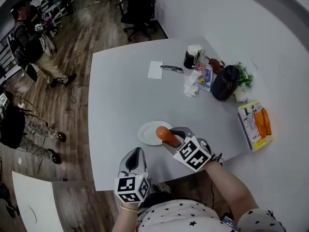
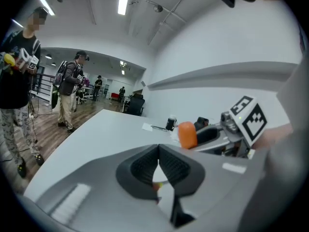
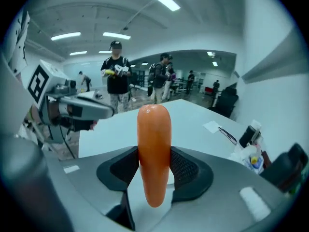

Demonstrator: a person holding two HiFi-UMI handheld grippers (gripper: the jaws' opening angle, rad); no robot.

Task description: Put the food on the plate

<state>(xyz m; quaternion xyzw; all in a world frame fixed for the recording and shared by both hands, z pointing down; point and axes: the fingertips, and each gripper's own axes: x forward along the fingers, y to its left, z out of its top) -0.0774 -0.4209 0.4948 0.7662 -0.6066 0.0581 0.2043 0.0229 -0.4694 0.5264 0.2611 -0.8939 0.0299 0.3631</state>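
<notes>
An orange carrot (image 1: 165, 134) is clamped between the pads of my right gripper (image 1: 176, 135), which is shut on it. In the right gripper view the carrot (image 3: 154, 153) stands upright between the jaws of the right gripper (image 3: 155, 167). It hangs over the right side of a small white plate (image 1: 149, 134) near the table's front edge. My left gripper (image 1: 135, 161) is shut with nothing in it, near the front edge, below and left of the plate. The left gripper view shows the left gripper's (image 2: 158, 166) pads pressed together, and the carrot (image 2: 187, 134) beyond them.
At the table's far right lie a black cup (image 1: 191, 57), a crumpled napkin (image 1: 191, 87), a dark bag (image 1: 224, 82), greens (image 1: 244, 75) and a pack of carrots (image 1: 255, 123). A paper slip (image 1: 155, 69) and a pen (image 1: 172, 69) lie mid-table. People stand at left.
</notes>
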